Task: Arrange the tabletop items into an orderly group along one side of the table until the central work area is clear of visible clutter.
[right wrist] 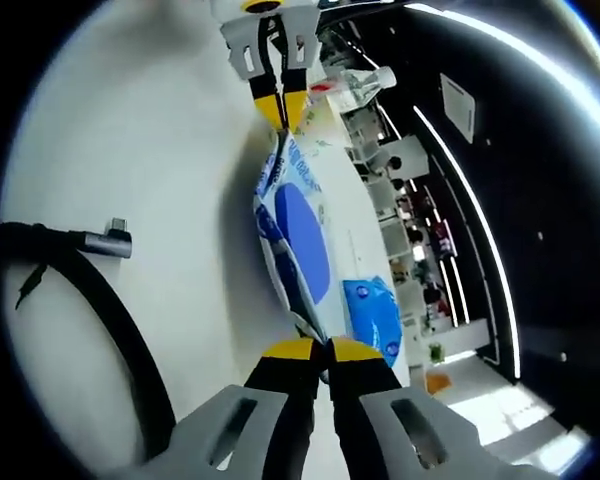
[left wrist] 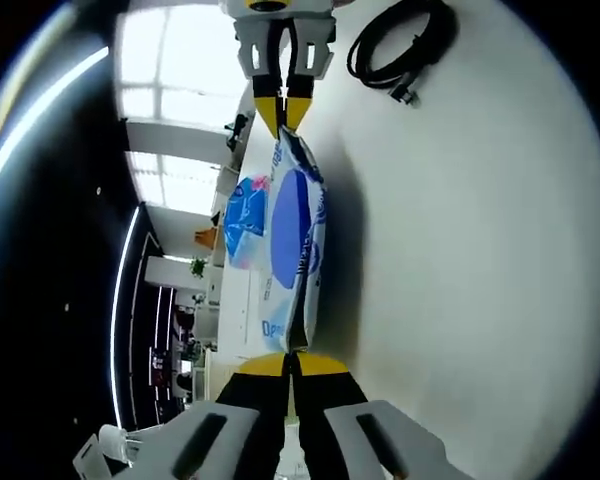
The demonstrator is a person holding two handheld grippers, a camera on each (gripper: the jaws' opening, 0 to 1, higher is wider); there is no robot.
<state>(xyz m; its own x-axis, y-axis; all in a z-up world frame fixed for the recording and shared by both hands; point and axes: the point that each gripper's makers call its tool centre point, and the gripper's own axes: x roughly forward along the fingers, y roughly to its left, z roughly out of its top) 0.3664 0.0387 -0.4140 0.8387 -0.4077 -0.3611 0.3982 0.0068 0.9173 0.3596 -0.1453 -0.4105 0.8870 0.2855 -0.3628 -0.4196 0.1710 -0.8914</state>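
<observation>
1. Tabletop [left wrist: 480, 260]: white, matte, takes up most of the left gripper view. Its far edge runs past the held pack, with a dim room and bright windows beyond.
2. Wipes pack [left wrist: 298, 250]: soft blue-and-white pouch with a large blue oval on its face, closed, contents not visible. It hangs stretched between the two grippers, lifted off the tabletop and throwing a shadow beside it. In the right gripper view the same pack [right wrist: 298, 240] runs from the near jaws up to the far ones.
3. Black cable [left wrist: 400, 45]: coiled loosely on the tabletop, well apart from the pack. In the right gripper view it [right wrist: 90, 300] curves along the near left, with a grey angled plug [right wrist: 107, 240] at one end.
4. Second blue packet [right wrist: 375, 315]: smaller, lies flat on the tabletop just beside the held pack's lower end. In the left gripper view it [left wrist: 242, 225] sits partly behind the pack.
5. Left gripper [left wrist: 290, 362]: yellow-tipped jaws clamped tight on one end seam of the wipes pack.
6. Right gripper [right wrist: 315, 348]: jaws likewise pinched together on the opposite seam.
7. Clear plastic bottle [right wrist: 365, 85]: near the tabletop's far edge, beyond the left gripper.
</observation>
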